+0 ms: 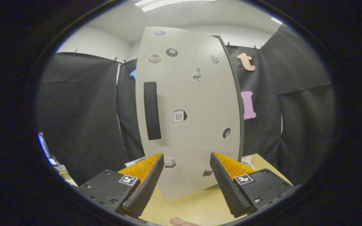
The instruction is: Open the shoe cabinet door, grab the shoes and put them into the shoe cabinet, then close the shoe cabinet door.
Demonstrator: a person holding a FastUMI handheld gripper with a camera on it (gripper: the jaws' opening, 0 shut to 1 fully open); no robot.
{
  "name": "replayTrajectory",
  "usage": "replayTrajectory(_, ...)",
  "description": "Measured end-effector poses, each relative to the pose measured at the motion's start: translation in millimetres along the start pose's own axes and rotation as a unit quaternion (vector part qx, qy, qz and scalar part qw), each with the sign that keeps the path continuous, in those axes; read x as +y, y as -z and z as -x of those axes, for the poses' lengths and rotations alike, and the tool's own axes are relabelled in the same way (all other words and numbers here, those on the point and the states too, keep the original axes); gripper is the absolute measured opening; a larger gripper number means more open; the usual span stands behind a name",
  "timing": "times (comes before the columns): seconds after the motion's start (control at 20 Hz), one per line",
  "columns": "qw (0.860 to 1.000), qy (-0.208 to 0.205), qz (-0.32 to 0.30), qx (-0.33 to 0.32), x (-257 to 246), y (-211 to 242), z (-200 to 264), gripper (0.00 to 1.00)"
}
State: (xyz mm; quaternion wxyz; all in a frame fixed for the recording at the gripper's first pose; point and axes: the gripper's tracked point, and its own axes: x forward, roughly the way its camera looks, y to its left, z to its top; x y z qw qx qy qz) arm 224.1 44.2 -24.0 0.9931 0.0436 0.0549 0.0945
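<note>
Tongs are spread wide with nothing between the two fingers, pointed straight at the shoe cabinet door. My read is they're held apart like that so they can close around the handle, the dark vertical bar near the door's left edge, which sits beyond the fingers and a bit above the left one. So this looks like the reaching-for-the-handle step; I can't tell for sure from here whether the door is fully shut or cracked open.

The cabinet stands on a light wood tabletop, and the door's bottom edge sits just ahead of the fingertips. Its handle being on the left edge suggests the hinges are on the right, so the pull would swing it that way, I'd guess.

Counts: one door, one handle, two fingers. Stickers on the door, I get about nine, including a pair of pool-ball ones up top and a little calendar one in the middle. A couple near the bottom are too small to make out.

Something pinkish peeks out behind the door's lower right corner on the tabletop, could be a shoe, honestly can't tell. A fingertip pokes in at the near edge.
</note>
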Motion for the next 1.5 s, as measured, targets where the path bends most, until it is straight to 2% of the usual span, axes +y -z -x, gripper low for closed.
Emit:
replayTrajectory(0.2, 1.0, 0.0, 0.012, 0.011, -27, 11, 20, 0.95)
replayTrajectory(0.45, 1.0, -0.002, -0.004, -0.02, -41, -12, 71, 0.96)
replayTrajectory(0.65, 0.999, 0.031, 0.016, -0.003, -58, 2, 104, 0.96)
replayTrajectory(0.85, 1.0, 0.006, -0.01, 0.005, -60, 23, 128, 0.96)
replayTrajectory(1.1, 1.0, 0.027, -0.001, -0.014, -74, 14, 142, 0.97)
replayTrajectory(1.35, 0.999, 0.027, 0.0, -0.021, -72, 17, 146, 0.96)
replayTrajectory(1.5, 0.998, 0.051, 0.005, -0.037, -82, 9, 149, 0.97)
